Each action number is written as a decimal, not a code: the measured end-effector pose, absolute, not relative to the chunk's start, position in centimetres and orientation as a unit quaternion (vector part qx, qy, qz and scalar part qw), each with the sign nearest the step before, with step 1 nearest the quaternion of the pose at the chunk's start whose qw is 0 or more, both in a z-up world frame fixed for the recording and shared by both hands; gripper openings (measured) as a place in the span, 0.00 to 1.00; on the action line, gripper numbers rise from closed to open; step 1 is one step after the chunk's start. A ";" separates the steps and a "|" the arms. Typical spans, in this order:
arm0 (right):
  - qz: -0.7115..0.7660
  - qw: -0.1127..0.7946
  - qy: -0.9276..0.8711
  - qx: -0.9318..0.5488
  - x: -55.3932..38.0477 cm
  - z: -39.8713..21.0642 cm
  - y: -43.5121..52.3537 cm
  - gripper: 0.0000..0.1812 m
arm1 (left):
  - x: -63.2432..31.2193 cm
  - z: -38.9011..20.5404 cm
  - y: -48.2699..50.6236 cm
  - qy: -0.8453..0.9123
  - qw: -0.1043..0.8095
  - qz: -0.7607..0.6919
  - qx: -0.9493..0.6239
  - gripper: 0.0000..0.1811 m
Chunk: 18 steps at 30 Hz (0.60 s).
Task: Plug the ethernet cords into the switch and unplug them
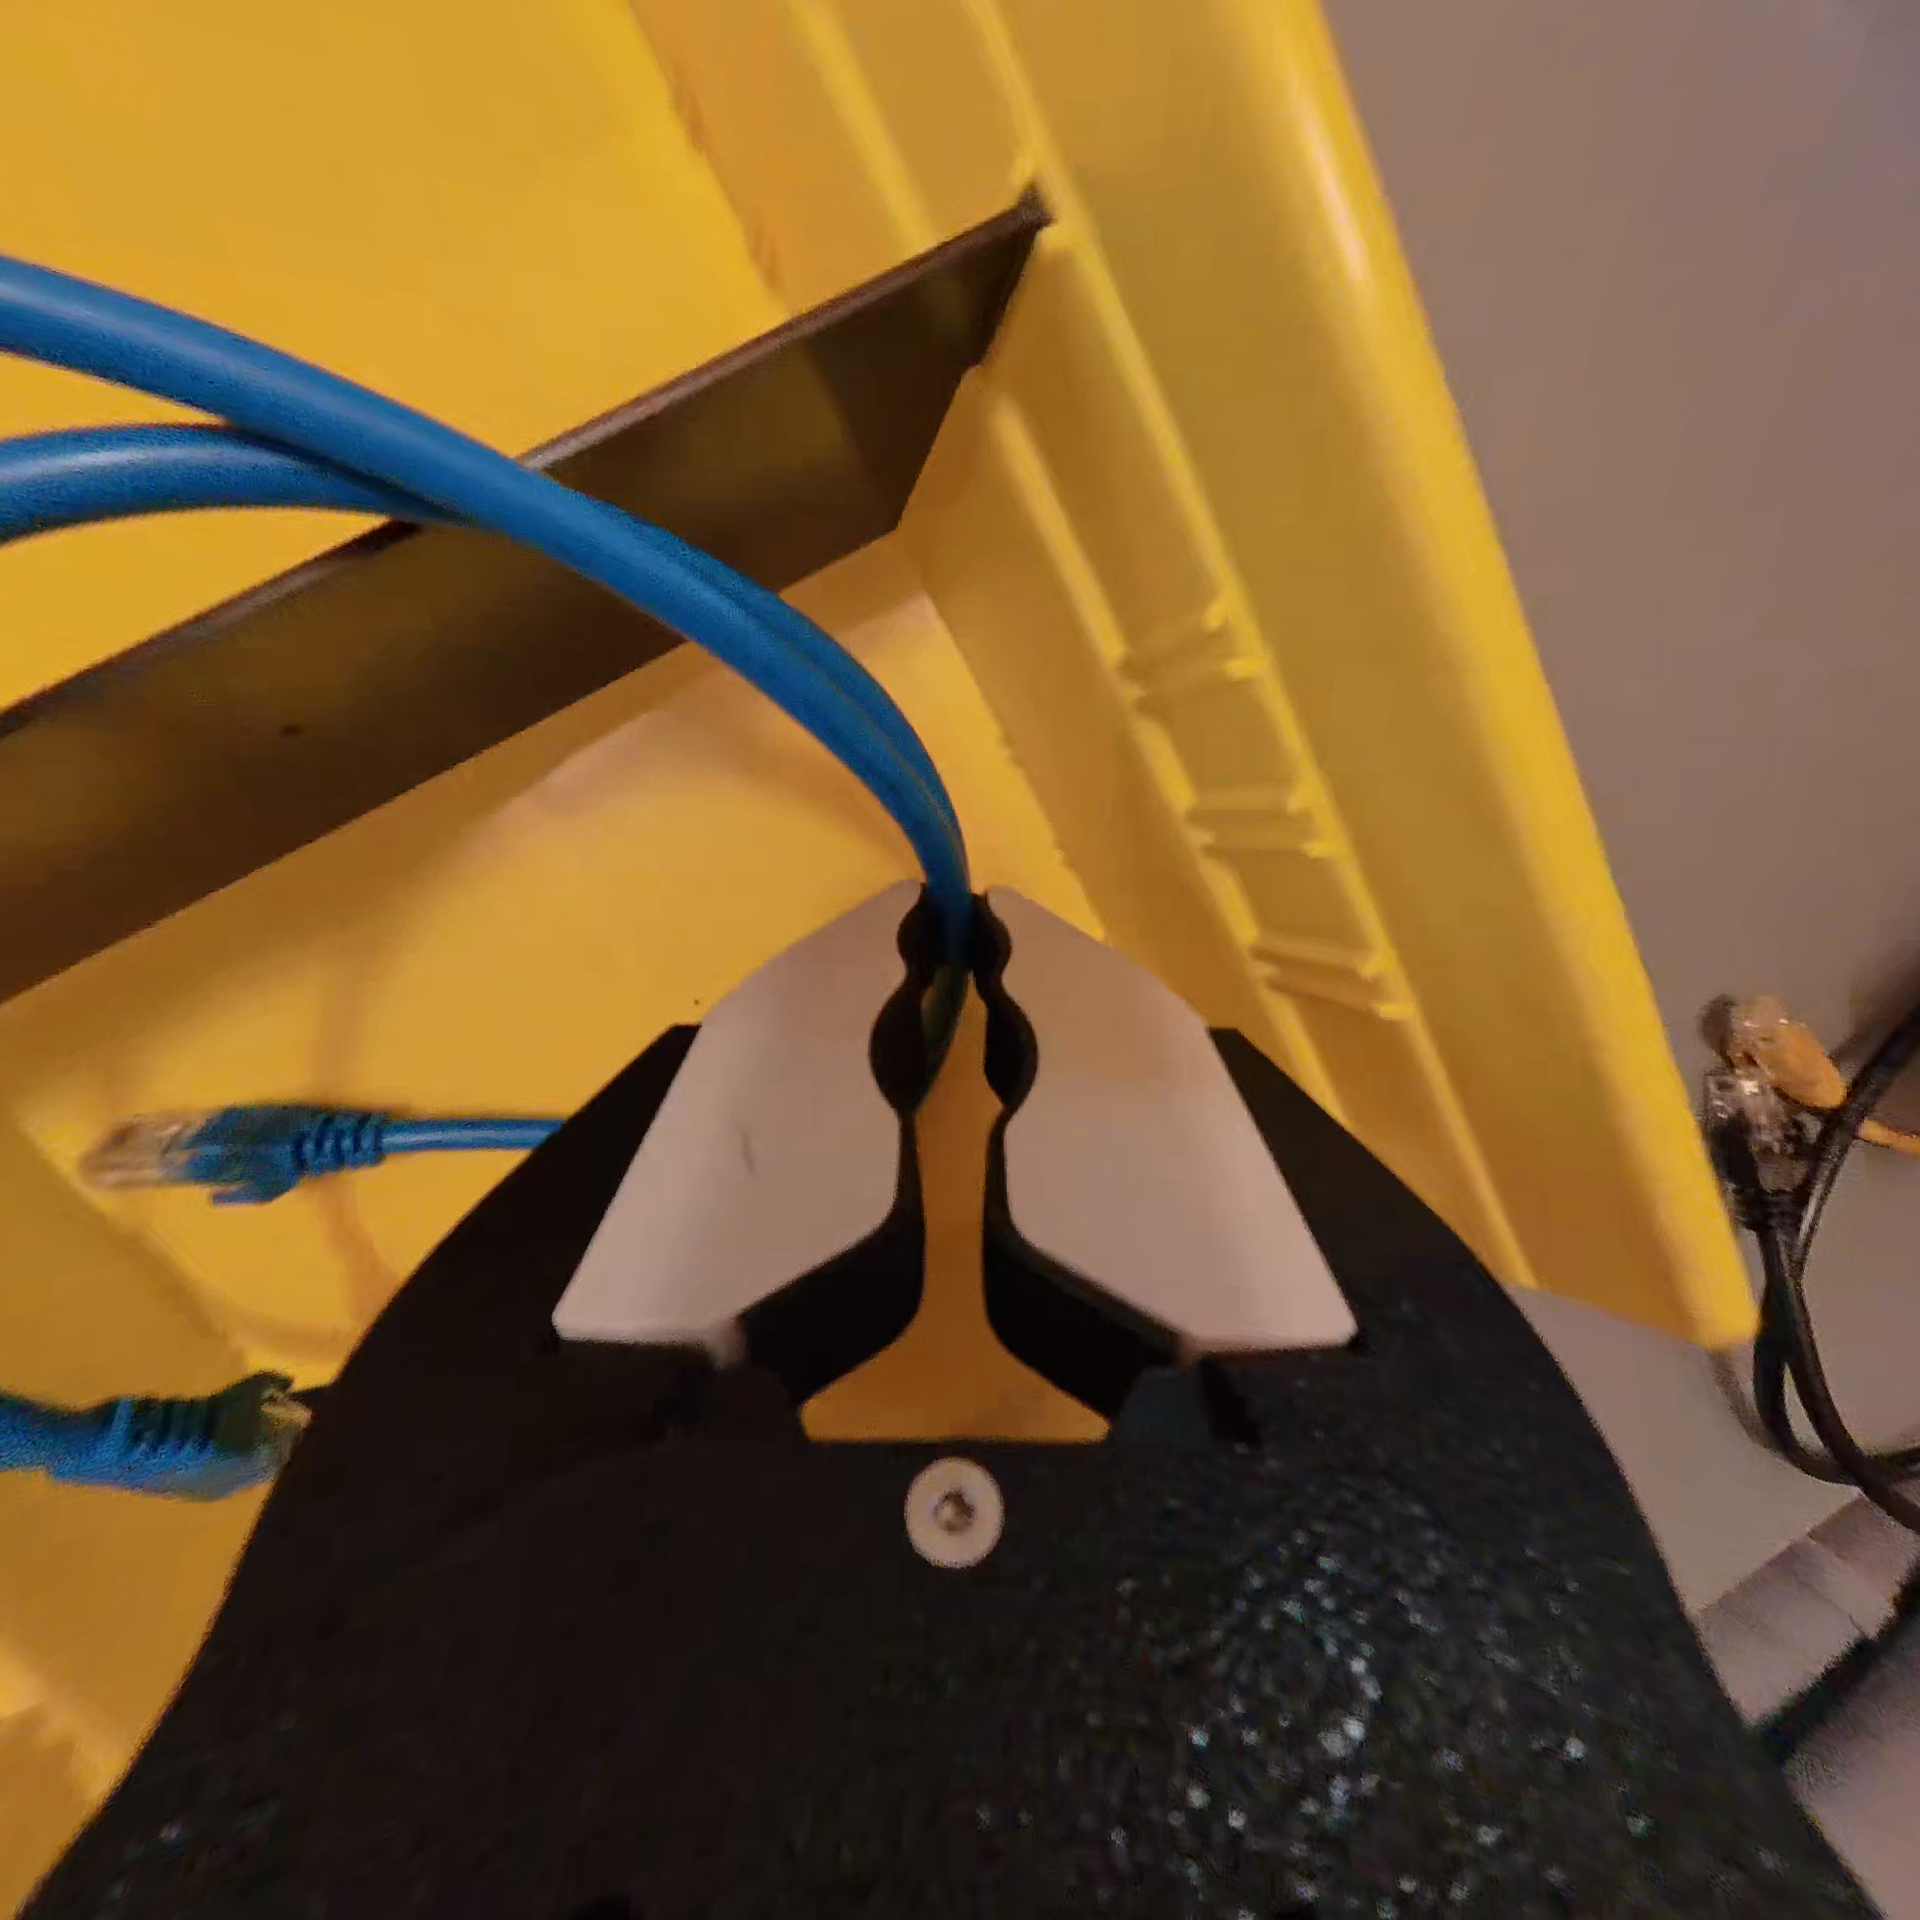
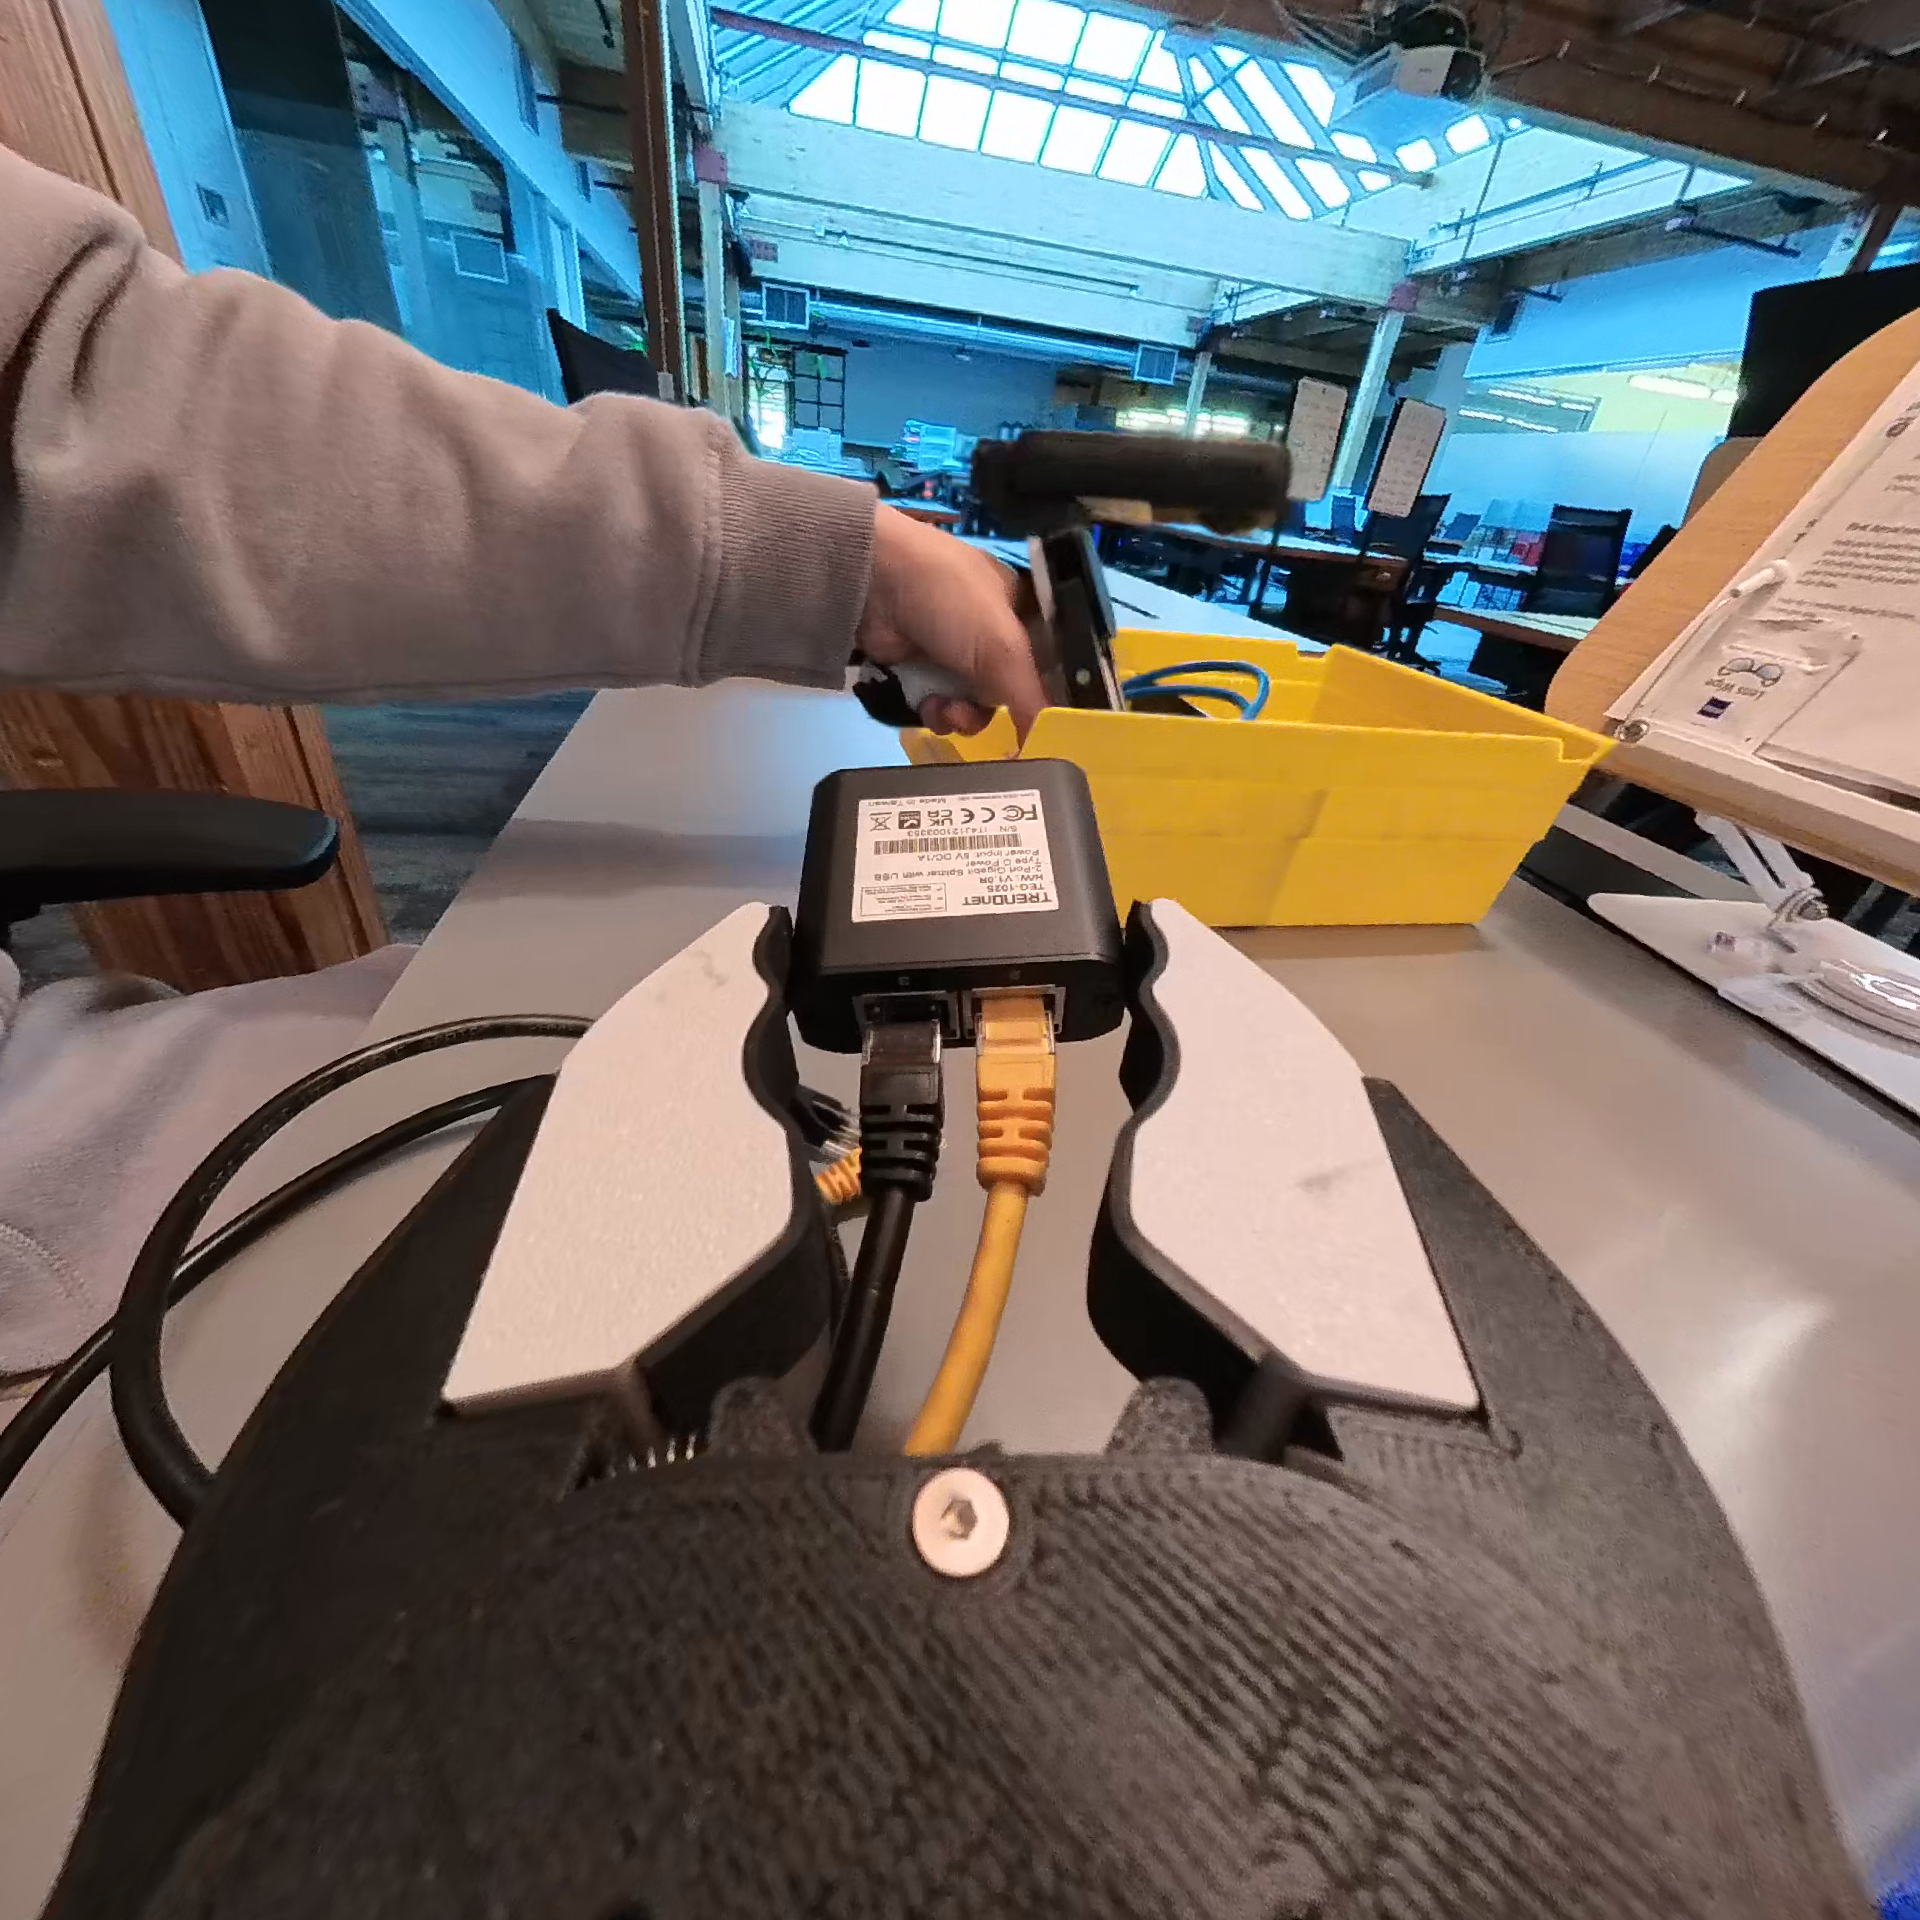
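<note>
The small black plastic box of the switch (image 2: pixel 956 894) lies on the grey table (image 2: pixel 1558 1195), its white label facing up, with the right gripper (image 2: pixel 956 971) clamped on its two sides at the port end. A black ethernet cord (image 2: pixel 899 1112) sits in the port to the left and a yellow ethernet cord (image 2: pixel 1008 1101) in the port beside it, both running back from the switch between the gripper's fingers.

Beyond the switch stands a yellow plastic bin (image 2: pixel 1351 821) with a dark divider (image 1: pixel 468 582). The left gripper (image 1: pixel 951 935) reaches into this bin, held by a hand (image 2: pixel 945 634) in a grey sleeve (image 2: pixel 416 540), and pinches a doubled loop of blue ethernet cord (image 1: pixel 623 540) near its fingertips. Two blue plugs (image 1: pixel 197 1138) hang loose inside the bin, farther from the switch. A tilted wooden stand (image 2: pixel 1714 623) with papers is to the right of the switch.

The switch looks light and smooth, likely to slide unless braced, so the side grip suits it. The cords seem soft and springy; held mid-length, a plug would swing freely. I judge the ribbed boot just behind the clear plug the best hold, with the brittle latch tab kept clear.
</note>
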State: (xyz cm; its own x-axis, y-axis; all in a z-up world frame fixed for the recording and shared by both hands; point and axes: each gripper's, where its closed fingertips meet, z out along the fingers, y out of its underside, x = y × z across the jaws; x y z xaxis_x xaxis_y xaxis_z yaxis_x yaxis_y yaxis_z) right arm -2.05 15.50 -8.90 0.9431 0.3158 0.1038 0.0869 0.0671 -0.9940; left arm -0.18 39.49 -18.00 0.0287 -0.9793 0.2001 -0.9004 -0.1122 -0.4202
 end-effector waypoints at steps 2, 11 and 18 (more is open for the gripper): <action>0.080 0.717 -0.150 -0.676 -2.1 -8.8 15.4 0.34 | -0.4 -16.2 39.5 0.651 0.111 -0.259 -0.705 0.03; 0.084 0.723 -0.146 -0.670 -1.9 -8.6 15.3 0.34 | -5.6 5.3 32.3 0.521 0.178 -0.682 -0.481 0.03; 0.079 0.731 -0.147 -0.662 -1.8 -8.4 15.0 0.34 | -16.8 -2.2 26.7 0.479 0.017 -0.808 -0.342 0.03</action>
State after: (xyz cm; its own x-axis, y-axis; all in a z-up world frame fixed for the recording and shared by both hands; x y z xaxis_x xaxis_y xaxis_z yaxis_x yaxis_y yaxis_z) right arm -1.80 15.04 -8.39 0.9444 0.3100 0.1093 0.0779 0.1120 -0.9907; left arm -16.77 26.75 -2.18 -0.7651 -0.3556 0.5368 -0.3008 -0.5397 -0.7863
